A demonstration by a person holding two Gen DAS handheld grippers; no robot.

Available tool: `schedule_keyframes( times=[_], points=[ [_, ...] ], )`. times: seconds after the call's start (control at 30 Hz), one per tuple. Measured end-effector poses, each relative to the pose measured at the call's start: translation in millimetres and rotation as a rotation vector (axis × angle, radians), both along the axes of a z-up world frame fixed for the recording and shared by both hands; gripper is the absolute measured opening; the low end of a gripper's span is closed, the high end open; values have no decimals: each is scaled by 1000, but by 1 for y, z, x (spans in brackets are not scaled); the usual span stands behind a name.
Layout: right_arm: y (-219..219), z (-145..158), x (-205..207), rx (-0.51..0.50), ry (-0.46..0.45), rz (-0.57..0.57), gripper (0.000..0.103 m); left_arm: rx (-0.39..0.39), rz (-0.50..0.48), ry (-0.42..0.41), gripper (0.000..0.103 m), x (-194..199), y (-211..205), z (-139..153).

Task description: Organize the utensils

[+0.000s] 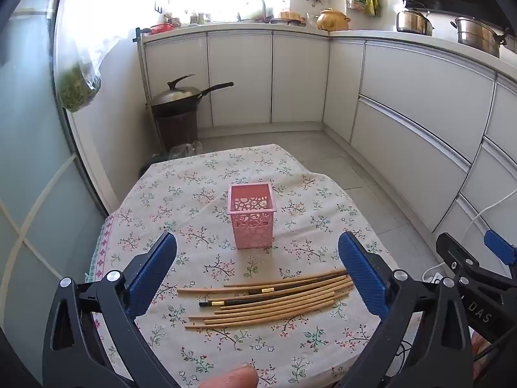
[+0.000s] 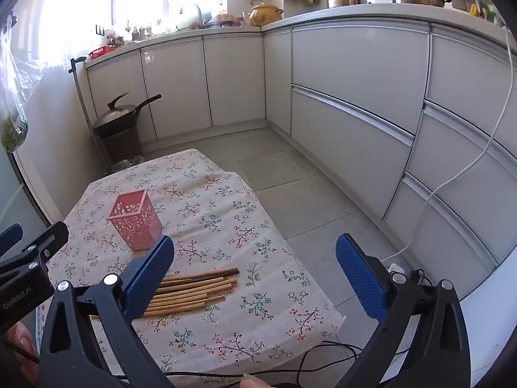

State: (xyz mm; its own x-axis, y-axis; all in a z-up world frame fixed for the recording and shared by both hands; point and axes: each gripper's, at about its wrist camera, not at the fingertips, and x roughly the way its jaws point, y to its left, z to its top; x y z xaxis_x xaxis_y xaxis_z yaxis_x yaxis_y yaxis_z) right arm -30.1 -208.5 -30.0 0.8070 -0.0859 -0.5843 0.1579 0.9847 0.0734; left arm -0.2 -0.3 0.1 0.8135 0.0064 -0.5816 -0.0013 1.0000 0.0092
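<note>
Chopsticks (image 1: 268, 300): loose row on the floral tablecloth (image 1: 194, 194), near edge
Pink holder (image 1: 251, 215): upright behind them, apart
Left gripper (image 1: 257, 258): wide, empty
Right gripper (image 2: 255, 252): wide, empty
Room: white cabinets (image 2: 352, 74), tiled floor (image 2: 290, 194)

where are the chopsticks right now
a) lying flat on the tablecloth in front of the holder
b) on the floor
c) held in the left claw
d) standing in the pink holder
a: the chopsticks lie in a loose bundle on the tablecloth, nearer the camera than the holder, which has none standing in it.
</note>
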Motion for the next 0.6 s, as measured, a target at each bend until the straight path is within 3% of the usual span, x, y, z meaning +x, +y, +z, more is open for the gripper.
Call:
schedule_keyframes(
  times=[0.6],
  points=[
    [-2, -3, 2, 19, 13, -2, 98, -4, 4, 15, 96, -1, -6, -7]
  ],
)
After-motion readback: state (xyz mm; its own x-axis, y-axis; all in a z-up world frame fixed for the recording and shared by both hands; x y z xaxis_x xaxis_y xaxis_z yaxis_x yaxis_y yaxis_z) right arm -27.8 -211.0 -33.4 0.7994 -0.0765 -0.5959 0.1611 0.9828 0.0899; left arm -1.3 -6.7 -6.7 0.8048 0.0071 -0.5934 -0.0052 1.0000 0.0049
